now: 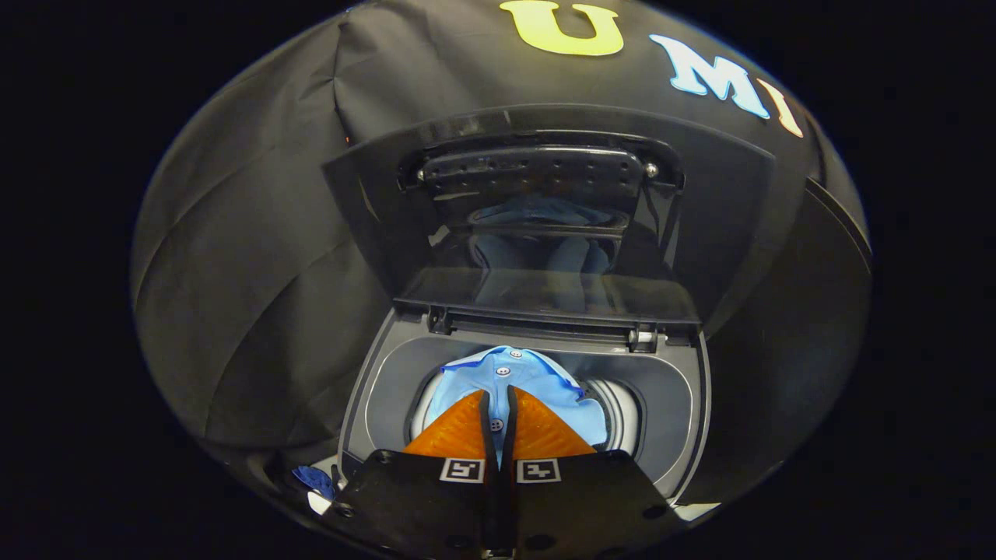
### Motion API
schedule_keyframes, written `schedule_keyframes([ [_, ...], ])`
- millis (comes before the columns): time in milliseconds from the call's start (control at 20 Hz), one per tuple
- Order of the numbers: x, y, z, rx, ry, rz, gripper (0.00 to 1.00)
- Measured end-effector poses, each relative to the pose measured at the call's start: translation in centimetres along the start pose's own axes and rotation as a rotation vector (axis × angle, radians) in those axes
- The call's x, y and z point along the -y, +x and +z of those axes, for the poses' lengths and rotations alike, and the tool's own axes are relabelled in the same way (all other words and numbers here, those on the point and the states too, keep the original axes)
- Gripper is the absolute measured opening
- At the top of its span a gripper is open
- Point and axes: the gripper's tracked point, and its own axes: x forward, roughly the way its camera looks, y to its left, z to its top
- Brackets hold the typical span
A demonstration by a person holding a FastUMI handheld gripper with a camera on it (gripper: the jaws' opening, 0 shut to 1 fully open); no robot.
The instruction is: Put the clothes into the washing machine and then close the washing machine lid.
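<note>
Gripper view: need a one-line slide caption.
Gripper pinching a light blue shirt over the washing machine's drum opening, with the lid standing open behind.

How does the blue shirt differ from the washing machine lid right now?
The shirt is light blue, soft and crumpled; the lid is dark, rigid and glossy. The shirt hangs low over the drum opening, pinched between the gripper fingers; the lid stands raised open beyond them, untouched. The shirt carries small buttons; the lid mirrors the shirt. Both belong to the loading job.

Cloth-walled booth (257, 257); top-loading washing machine (373, 389)
</note>
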Motion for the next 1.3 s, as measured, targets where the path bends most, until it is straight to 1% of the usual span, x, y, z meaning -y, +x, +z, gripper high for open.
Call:
schedule_keyframes([
  [500, 0.3, 0.2, 0.1, -0.007, 0.019, -0.020, 0.01],
  [550, 0.3, 0.5, 0.1, -0.011, 0.022, -0.016, 0.01],
  [600, 0.0, 0.8, -0.3, -0.017, 0.029, 0.004, 0.04],
  [650, 0.3, 0.4, -0.3, -0.035, 0.032, -0.016, 0.23],
  [700, 1.1, 0.3, -0.8, -0.054, 0.011, -0.056, 0.41],
  [750, 1.4, 0.1, -0.5, -0.053, -0.005, -0.077, 0.60],
  [850, 1.2, 0.0, -0.2, -0.037, -0.009, -0.067, 0.97],
  [950, 0.9, -0.1, -0.6, -0.037, -0.007, -0.060, 0.98],
  [1100, 0.4, -0.7, 0.1, -0.017, 0.000, -0.053, 0.98],
  [1300, 0.3, -1.9, 1.1, 0.007, -0.022, -0.050, 0.98],
])
